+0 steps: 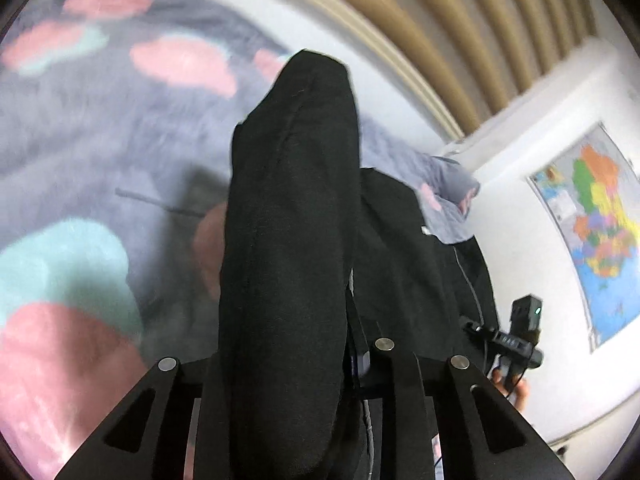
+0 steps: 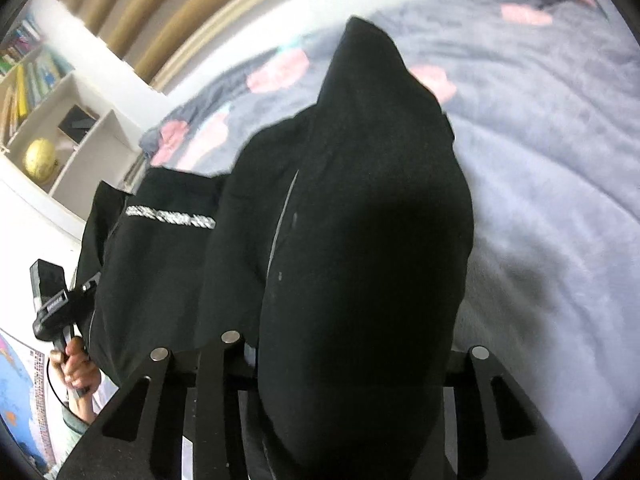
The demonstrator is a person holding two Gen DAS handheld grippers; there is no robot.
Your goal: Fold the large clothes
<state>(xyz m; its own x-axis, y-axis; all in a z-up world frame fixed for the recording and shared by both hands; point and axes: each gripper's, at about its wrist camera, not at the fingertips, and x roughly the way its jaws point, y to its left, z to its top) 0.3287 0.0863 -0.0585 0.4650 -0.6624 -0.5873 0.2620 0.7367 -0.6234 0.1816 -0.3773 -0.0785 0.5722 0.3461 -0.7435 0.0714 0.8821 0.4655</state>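
Note:
A large black garment (image 1: pixel 288 220) hangs between both grippers above a bed. In the left wrist view its cloth drapes over my left gripper (image 1: pixel 320 368) and hides the fingertips; the jaws look closed on it. In the right wrist view the same black garment (image 2: pixel 360 240), with a grey zip line and a white printed strip (image 2: pixel 170 216), drapes over my right gripper (image 2: pixel 312 360), which is shut on it. The other hand-held gripper shows at the edge of each view, the right one in the left wrist view (image 1: pixel 516 340) and the left one in the right wrist view (image 2: pixel 52 300).
A grey fleece blanket (image 1: pixel 100 140) with pink and mint cloud shapes covers the bed (image 2: pixel 560 200) below. A beige slatted headboard (image 1: pixel 460 20) runs behind. A coloured wall map (image 1: pixel 600 232) hangs on the wall. A white bookshelf (image 2: pixel 48 120) with books and a gold globe stands beside the bed.

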